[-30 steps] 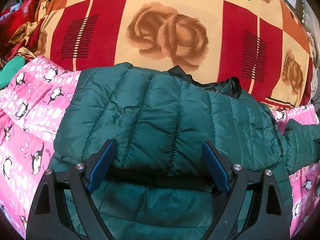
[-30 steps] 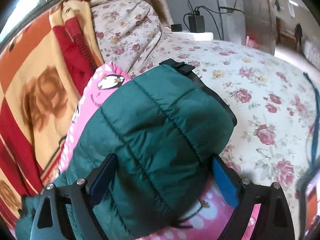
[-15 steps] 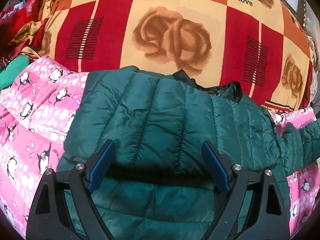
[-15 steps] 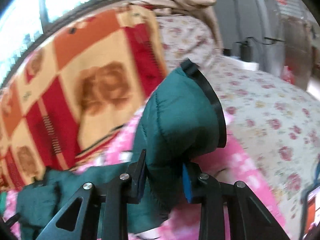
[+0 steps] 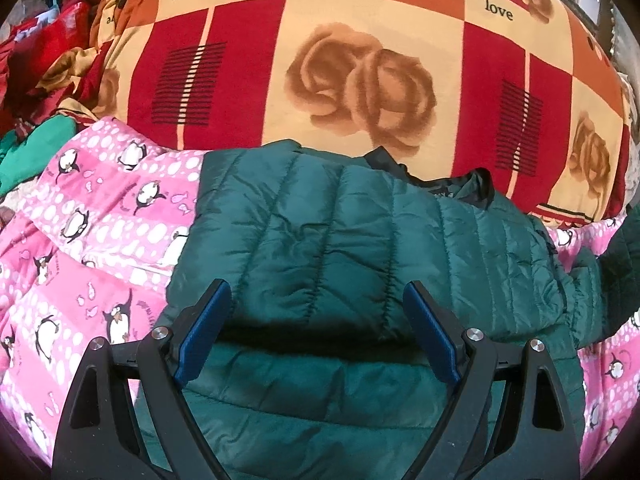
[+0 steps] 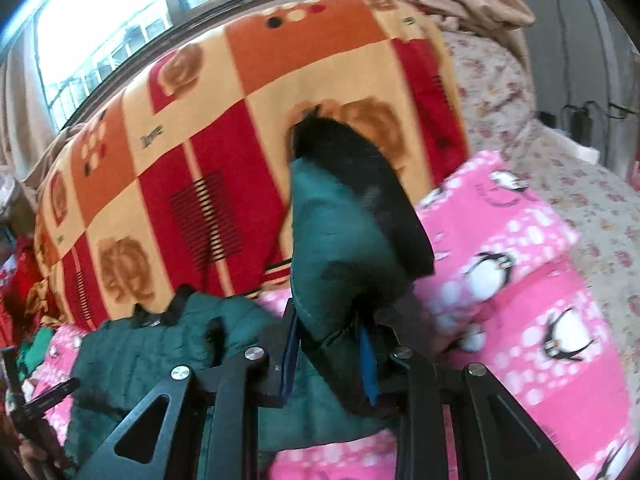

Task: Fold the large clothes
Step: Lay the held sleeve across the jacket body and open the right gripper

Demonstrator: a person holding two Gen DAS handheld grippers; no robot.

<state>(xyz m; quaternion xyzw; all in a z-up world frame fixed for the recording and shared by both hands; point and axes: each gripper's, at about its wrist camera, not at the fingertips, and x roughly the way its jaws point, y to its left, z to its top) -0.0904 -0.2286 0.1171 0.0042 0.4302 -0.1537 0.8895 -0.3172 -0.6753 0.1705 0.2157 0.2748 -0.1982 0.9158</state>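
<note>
A dark green quilted puffer jacket (image 5: 360, 248) lies on a pink penguin-print blanket (image 5: 100, 232). Its left side is folded over the body. My left gripper (image 5: 316, 332) is open and hovers just above the jacket's near part, holding nothing. My right gripper (image 6: 330, 344) is shut on the jacket's sleeve (image 6: 340, 240) near the black-lined cuff and holds it lifted off the blanket. The rest of the jacket (image 6: 160, 344) lies low and to the left in the right wrist view.
A large red, orange and cream rose-print blanket (image 5: 360, 60) is heaped behind the jacket. Red and green clothes (image 5: 36, 92) lie at the far left. A floral bedsheet (image 6: 560, 168) spreads to the right, with a window (image 6: 120, 20) behind.
My right gripper closed on the sleeve and lifted it up and leftward toward the jacket body. The left gripper stayed open, drawing back slightly.
</note>
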